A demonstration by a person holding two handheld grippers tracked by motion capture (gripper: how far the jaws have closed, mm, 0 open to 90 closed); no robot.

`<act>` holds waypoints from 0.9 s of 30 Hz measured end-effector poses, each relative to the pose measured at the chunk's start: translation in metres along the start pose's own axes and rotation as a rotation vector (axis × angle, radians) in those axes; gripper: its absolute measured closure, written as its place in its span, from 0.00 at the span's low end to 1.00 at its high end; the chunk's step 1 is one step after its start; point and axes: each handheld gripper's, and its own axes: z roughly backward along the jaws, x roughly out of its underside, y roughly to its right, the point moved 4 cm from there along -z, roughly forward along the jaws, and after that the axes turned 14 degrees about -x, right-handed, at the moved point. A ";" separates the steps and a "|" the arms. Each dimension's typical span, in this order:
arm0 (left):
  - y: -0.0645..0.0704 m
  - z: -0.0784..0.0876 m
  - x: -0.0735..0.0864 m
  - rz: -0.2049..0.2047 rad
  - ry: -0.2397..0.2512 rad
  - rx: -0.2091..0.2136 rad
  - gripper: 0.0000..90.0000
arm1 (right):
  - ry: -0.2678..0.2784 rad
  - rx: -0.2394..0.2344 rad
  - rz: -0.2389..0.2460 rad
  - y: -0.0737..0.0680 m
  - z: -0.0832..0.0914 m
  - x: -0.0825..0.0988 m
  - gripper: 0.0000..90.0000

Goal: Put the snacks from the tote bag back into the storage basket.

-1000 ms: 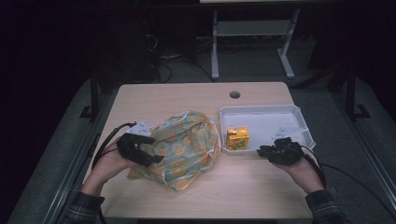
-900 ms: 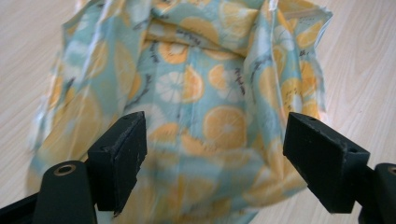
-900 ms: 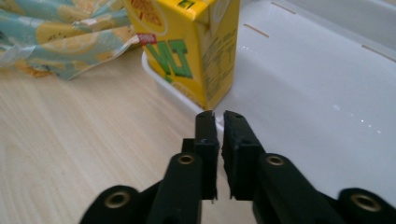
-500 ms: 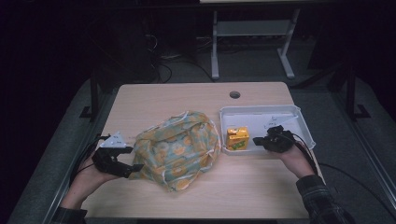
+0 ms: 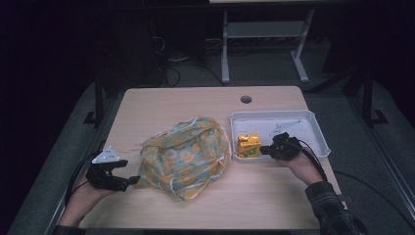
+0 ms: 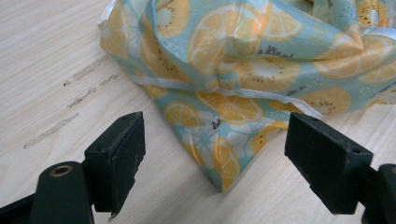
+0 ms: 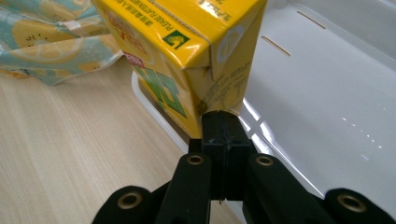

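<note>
A crumpled bag printed with lemon slices lies in the middle of the table. My left gripper sits at its lower left corner with jaws wide open. In the left gripper view the bag's pointed corner lies on the wood between the two pads, touching neither. A yellow juice carton stands in the left end of a white tray. My right gripper is shut, its tips pressed against the carton's edge, with nothing between the jaws.
The tray's rim runs just under the carton, close to the bag's right side. A round cable hole sits near the table's far edge. Bare wood spreads behind the bag and along the front.
My left gripper has drawn back off the bag to its lower left corner, now open. My right gripper has moved left across the tray up to the carton.
</note>
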 end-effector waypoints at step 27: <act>-0.005 -0.008 0.010 0.000 -0.039 0.005 0.20 | -0.010 0.028 0.017 -0.005 0.004 0.002 0.91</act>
